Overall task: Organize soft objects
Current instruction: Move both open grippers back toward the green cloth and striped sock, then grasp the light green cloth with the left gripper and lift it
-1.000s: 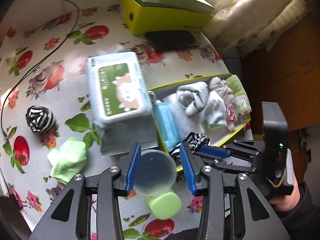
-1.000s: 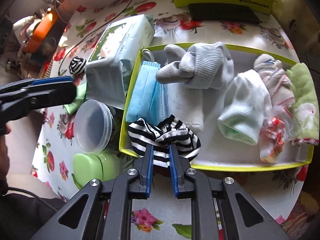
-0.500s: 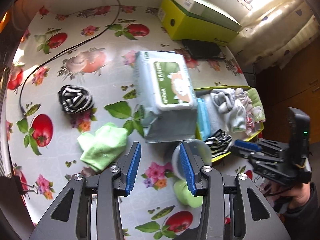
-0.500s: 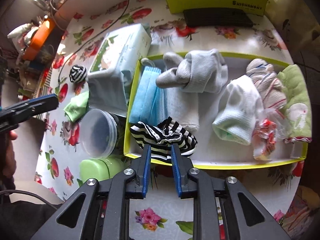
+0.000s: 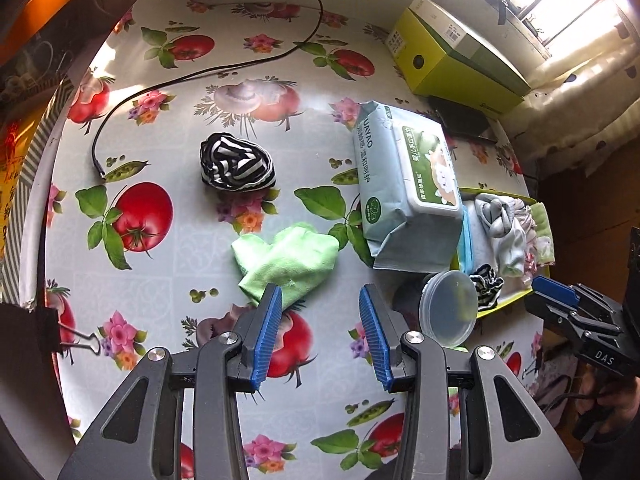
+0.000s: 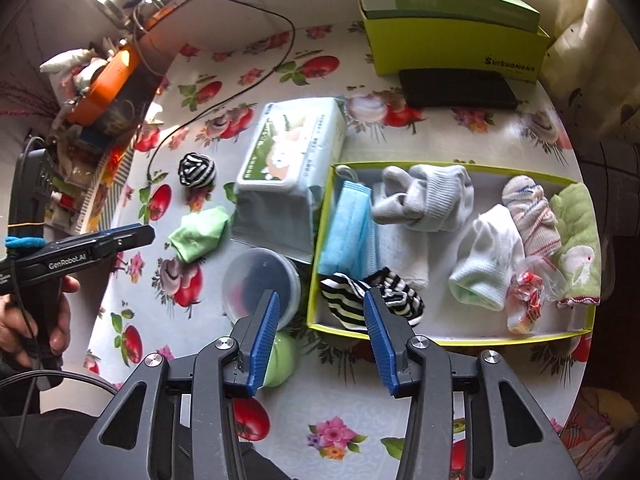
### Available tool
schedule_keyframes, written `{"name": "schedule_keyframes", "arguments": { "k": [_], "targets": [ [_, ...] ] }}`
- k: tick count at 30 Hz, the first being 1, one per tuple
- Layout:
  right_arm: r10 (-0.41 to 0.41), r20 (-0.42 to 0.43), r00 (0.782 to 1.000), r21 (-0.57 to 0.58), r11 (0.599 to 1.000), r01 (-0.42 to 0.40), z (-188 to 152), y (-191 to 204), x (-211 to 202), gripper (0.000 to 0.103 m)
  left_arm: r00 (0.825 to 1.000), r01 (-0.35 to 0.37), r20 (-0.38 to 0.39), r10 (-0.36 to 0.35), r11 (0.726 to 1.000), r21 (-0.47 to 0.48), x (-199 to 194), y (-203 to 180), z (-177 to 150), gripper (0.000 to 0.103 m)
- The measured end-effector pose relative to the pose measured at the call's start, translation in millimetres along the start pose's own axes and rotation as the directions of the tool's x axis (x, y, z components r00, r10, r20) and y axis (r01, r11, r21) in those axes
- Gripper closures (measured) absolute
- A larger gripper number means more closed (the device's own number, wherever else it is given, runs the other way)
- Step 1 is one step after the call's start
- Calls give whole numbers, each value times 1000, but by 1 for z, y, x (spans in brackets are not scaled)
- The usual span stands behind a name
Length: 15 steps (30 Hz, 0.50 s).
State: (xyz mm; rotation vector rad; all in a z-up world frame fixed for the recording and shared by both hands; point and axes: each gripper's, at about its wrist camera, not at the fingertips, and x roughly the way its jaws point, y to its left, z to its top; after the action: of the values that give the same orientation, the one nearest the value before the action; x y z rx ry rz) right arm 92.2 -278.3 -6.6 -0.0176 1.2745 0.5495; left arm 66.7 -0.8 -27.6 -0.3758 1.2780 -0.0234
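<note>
Mostly sorted: socks, mask and striped sock (image 6: 370, 294) in the yellow tray (image 6: 448, 339), right gripper (image 6: 320, 338) opening and empty above it; left gripper (image 5: 320, 334) wide, empty, green cloth (image 5: 286, 258) at twelve o'clock, striped ball (image 5: 236, 163) beyond.

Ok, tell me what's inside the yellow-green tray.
In the tray: blue face masks, grey socks, a striped sock, white and pink socks, a wrapped packet, a green towel. Anything beneath them is hidden.

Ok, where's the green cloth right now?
In the left wrist view, the green cloth lies on the table, between the rolled striped sock and the wipes pack.
</note>
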Motion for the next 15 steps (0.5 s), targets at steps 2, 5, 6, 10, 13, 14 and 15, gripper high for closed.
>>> {"name": "schedule_keyframes", "arguments": {
  "k": [2,5,6,10,13,14,15],
  "targets": [
    [2,-2,1000,-16,1000,-2,2,7,0,59,1000,2,1,-2,1000,-14,0,4,-1,61],
    [3,-6,1000,-36,999,-3,4,17,0,58,1000,9,0,-9,999,-30,2,11,-3,61],
    [3,-7,1000,-41,999,-3,4,19,1,58,1000,10,-3,-10,999,-35,4,14,-3,61],
    [0,-18,1000,-54,999,-1,5,27,3,58,1000,9,-18,-10,999,-50,11,23,-5,61],
    [-4,-27,1000,-61,998,3,6,30,4,58,1000,-1,-31,-1,999,-52,20,29,-4,61],
    [-6,-29,1000,-63,998,4,6,32,5,58,999,-4,-34,2,999,-51,24,30,-4,61],
    [-8,-33,999,-66,998,6,6,33,6,58,999,-5,-40,3,999,-51,28,32,-3,61]
  ]
}}
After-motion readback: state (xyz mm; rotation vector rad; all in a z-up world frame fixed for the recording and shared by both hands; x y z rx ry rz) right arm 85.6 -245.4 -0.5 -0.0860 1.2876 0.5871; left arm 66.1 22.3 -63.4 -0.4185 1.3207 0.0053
